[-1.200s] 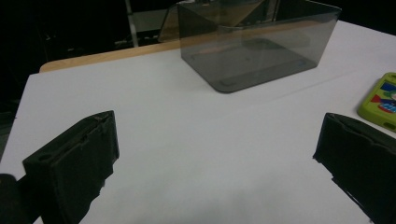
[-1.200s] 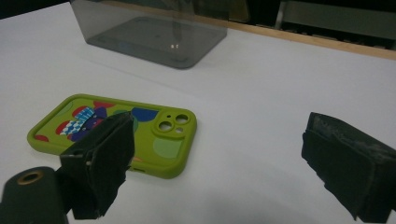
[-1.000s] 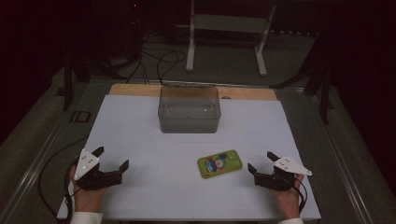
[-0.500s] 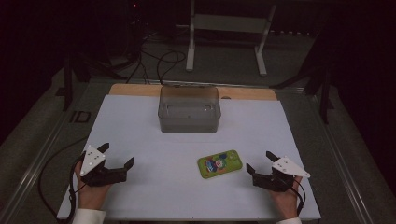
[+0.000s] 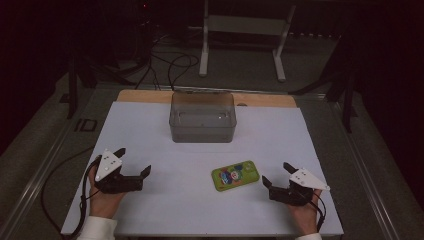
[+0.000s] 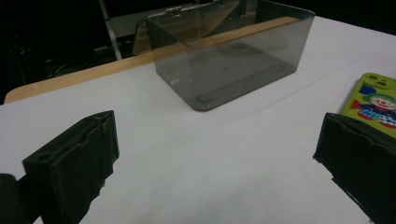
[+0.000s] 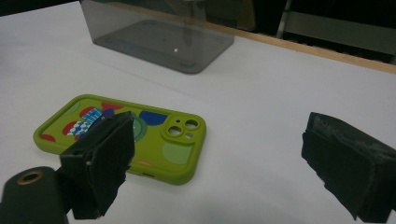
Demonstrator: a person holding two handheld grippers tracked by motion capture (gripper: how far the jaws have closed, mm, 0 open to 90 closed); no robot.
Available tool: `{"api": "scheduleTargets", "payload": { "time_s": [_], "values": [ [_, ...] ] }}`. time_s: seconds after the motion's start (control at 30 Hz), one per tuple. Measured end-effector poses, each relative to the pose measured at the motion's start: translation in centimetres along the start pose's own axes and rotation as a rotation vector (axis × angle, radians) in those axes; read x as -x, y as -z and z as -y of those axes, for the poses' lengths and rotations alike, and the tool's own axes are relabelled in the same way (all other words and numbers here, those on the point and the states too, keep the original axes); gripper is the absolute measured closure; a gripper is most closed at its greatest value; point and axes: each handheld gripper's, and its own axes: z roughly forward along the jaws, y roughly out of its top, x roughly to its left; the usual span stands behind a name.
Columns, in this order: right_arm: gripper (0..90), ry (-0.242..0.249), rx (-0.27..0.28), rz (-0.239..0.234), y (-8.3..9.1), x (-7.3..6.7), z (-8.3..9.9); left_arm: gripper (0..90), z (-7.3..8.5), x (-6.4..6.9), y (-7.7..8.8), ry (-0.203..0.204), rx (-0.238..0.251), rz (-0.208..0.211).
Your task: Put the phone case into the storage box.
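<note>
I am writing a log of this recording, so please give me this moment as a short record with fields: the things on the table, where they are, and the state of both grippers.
surface: white table top
container: clear grey plastic box, open top, empty, at the far middle
item: green phone case with cartoon print, flat, nearer than the box
left gripper: open, holds nothing, low over the table
right gripper: open, holds nothing, beside the case, not touching it

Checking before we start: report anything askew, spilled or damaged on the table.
Nothing stands out. The green phone case lies flat, angled slightly, intact. The clear bin stands upright and empty. Nothing is spilled on the white table.
</note>
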Motion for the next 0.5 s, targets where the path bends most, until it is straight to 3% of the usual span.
{"api": "scheduleTargets", "payload": {
  "time_s": [0.5],
  "values": [
    [9.8,-0.006,-0.003,-0.004,0.0,0.0,0.0,0.0,-0.8,1.0,-1.9,-0.029,-0.009,0.034]
  ]
}}
